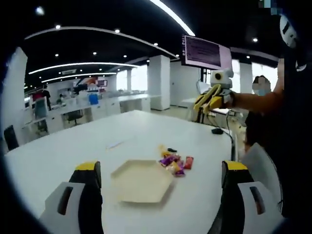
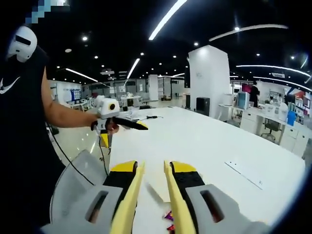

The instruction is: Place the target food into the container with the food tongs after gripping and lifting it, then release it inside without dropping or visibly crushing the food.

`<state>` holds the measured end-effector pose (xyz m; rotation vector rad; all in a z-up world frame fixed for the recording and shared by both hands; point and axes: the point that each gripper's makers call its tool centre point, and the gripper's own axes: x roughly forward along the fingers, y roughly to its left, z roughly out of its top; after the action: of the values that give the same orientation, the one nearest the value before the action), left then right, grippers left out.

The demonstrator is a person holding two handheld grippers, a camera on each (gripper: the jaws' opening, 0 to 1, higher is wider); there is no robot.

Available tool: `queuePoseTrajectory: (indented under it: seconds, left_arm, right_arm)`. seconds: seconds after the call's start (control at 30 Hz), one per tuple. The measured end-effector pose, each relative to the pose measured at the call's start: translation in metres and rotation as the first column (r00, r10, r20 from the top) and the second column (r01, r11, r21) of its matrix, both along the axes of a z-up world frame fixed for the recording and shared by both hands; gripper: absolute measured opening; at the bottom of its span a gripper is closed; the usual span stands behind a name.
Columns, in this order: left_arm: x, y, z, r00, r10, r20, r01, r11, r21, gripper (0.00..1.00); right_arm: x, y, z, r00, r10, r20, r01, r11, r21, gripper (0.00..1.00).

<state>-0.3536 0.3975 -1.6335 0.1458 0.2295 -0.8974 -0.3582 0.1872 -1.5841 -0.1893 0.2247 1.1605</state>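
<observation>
A beige hexagonal plate (image 1: 141,181) lies on the white table (image 1: 73,156) straight ahead of my left gripper (image 1: 161,168), whose jaws stand wide open and empty on either side of it. A small pile of wrapped candies (image 1: 174,163) sits just off the plate's far right corner. My right gripper (image 1: 208,99) hangs high over the table's far side, shut on yellow food tongs (image 1: 202,103). In the right gripper view the tongs' pale arms (image 2: 132,192) run along the narrow-set jaws of my right gripper (image 2: 152,165), above a plate corner (image 2: 155,189) and candies (image 2: 169,215). The left gripper (image 2: 122,131) is at the left.
A person in a black shirt (image 2: 22,126) stands at the table's edge. A grey chair back (image 2: 78,180) is beside them. A cable (image 1: 218,130) and a thin strip (image 2: 243,174) lie on the table. A screen (image 1: 207,51) hangs overhead, with desks behind.
</observation>
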Motion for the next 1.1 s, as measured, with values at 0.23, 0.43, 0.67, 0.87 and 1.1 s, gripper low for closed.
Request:
queuePoseTrajectory:
  seconds: [0.23, 0.43, 0.67, 0.87, 1.1]
  left_arm:
    - [-0.013, 0.006, -0.014, 0.998, 0.060, 0.033, -0.060, 0.998, 0.011, 1.00]
    - [-0.033, -0.003, -0.037, 0.998, 0.056, 0.004, -0.056, 0.998, 0.019, 1.00]
    - [-0.054, -0.003, -0.060, 0.995, 0.082, -0.056, -0.082, 0.997, 0.003, 1.00]
    - [-0.061, -0.003, -0.074, 0.993, 0.089, -0.079, -0.091, 0.995, -0.026, 0.99]
    - [-0.066, -0.004, -0.092, 0.990, 0.096, -0.102, -0.099, 0.995, -0.025, 1.00]
  right_arm:
    - [0.013, -0.021, -0.015, 0.998, -0.059, 0.024, 0.061, 0.995, -0.075, 0.25]
    - [0.016, -0.028, -0.030, 0.996, -0.090, 0.022, 0.091, 0.992, -0.091, 0.26]
    - [0.016, -0.040, -0.048, 0.995, -0.099, 0.034, 0.103, 0.986, -0.132, 0.25]
    - [0.015, -0.054, -0.061, 0.995, -0.084, 0.047, 0.091, 0.982, -0.165, 0.25]
    - [0.014, -0.065, -0.069, 0.996, -0.089, 0.009, 0.089, 0.982, -0.169, 0.26]
